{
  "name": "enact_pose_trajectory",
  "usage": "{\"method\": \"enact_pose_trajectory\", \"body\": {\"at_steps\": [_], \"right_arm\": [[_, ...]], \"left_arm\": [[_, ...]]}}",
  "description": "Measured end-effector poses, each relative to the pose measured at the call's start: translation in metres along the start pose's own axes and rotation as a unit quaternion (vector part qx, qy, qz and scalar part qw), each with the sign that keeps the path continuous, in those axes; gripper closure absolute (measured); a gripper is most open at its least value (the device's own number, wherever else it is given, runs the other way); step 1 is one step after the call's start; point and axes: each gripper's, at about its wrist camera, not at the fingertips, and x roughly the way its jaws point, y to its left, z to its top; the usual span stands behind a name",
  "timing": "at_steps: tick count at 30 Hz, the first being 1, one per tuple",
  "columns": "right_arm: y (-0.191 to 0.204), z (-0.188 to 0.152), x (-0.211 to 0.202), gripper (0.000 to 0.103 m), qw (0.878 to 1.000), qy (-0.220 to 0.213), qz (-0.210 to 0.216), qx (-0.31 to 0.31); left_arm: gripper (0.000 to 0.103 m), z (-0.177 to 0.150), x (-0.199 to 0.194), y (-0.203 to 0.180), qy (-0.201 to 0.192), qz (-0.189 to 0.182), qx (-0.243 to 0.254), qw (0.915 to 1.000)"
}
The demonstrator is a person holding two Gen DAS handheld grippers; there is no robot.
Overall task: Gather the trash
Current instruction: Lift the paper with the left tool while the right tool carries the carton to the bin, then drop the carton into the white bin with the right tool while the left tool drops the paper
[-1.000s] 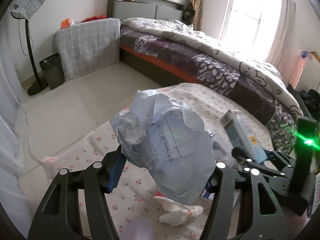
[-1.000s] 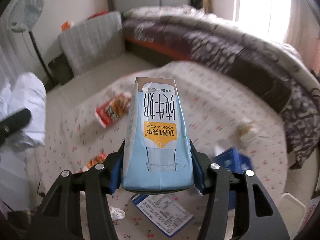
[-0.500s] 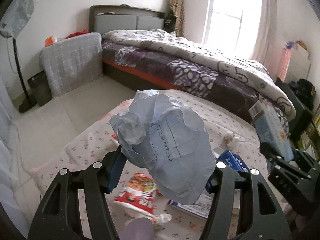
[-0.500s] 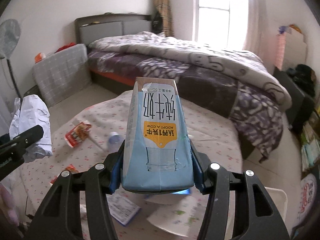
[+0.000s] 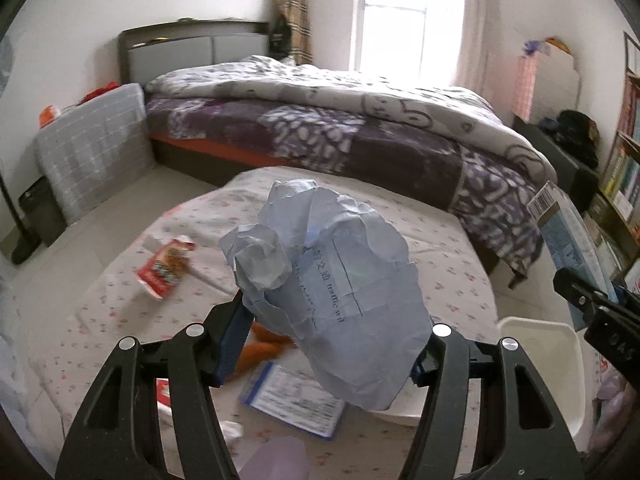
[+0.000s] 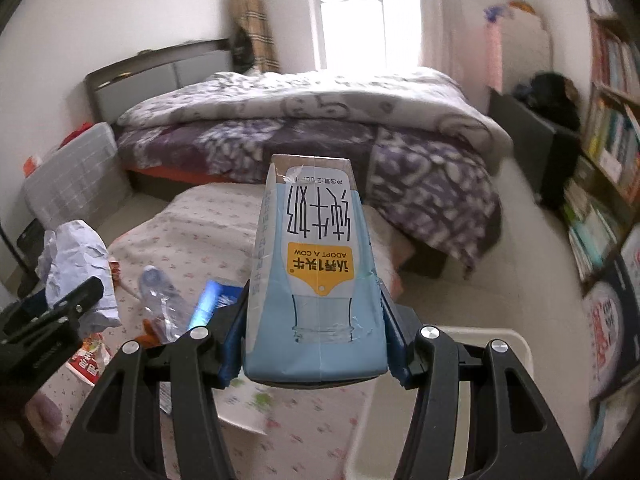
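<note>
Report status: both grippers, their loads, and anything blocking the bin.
Left gripper shut on crumpled paper. Right gripper shut on milk carton. White bin beside the table, nothing over it.

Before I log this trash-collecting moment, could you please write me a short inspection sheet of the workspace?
Surface: round table under a floral cloth.
Job's things: crumpled paper in the left hand-held gripper; blue milk carton in the right hand-held gripper; white bin beside the table.
Clutter: red snack wrapper, printed leaflet, clear plastic bottle, blue packet on the table.
Grippers: both shut on their loads, raised above the table.
Cables: nothing seen.
Surroundings: bed with purple quilt, window, bookshelf.
</note>
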Motion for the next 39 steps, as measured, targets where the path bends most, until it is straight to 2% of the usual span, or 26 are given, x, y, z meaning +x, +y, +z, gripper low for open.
{"method": "enact_pose_trajectory", "body": {"at_steps": [4, 10, 12, 14, 17, 30, 34, 36, 37, 39], "right_arm": [[-0.037, -0.010, -0.003, 0.047, 0.999, 0.030, -0.013, 0.028], [-0.074, -0.017, -0.016, 0.046, 0.998, 0.037, -0.019, 0.048], [-0.088, -0.019, -0.023, 0.045, 0.997, 0.035, -0.024, 0.063], [-0.100, -0.018, -0.028, 0.036, 0.996, 0.027, -0.033, 0.074], [-0.121, -0.016, -0.038, 0.029, 0.994, 0.009, -0.052, 0.095], [-0.192, -0.013, -0.060, 0.020, 0.979, -0.017, -0.102, 0.176], [-0.205, -0.013, -0.061, 0.019, 0.975, -0.017, -0.112, 0.191], [-0.209, -0.014, -0.061, 0.019, 0.974, -0.014, -0.116, 0.195], [-0.210, -0.014, -0.061, 0.019, 0.974, -0.014, -0.117, 0.195], [-0.211, -0.014, -0.061, 0.018, 0.973, -0.016, -0.122, 0.195]], "left_arm": [[0.043, -0.006, 0.006, -0.029, 0.012, -0.024, 0.014, 0.9996], [0.043, -0.017, 0.017, -0.070, 0.041, -0.063, 0.021, 0.9970], [0.043, -0.022, 0.021, -0.086, 0.052, -0.074, 0.022, 0.9956], [0.043, -0.025, 0.023, -0.098, 0.059, -0.083, 0.025, 0.9945], [0.043, -0.032, 0.024, -0.120, 0.070, -0.099, 0.037, 0.9919], [0.042, -0.056, 0.021, -0.205, 0.094, -0.152, 0.103, 0.9785], [0.037, -0.059, 0.021, -0.222, 0.102, -0.172, 0.110, 0.9736], [0.030, -0.060, 0.021, -0.228, 0.104, -0.176, 0.112, 0.9724], [0.021, -0.060, 0.021, -0.229, 0.103, -0.175, 0.113, 0.9726], [0.017, -0.059, 0.018, -0.231, 0.096, -0.173, 0.114, 0.9736]]}}
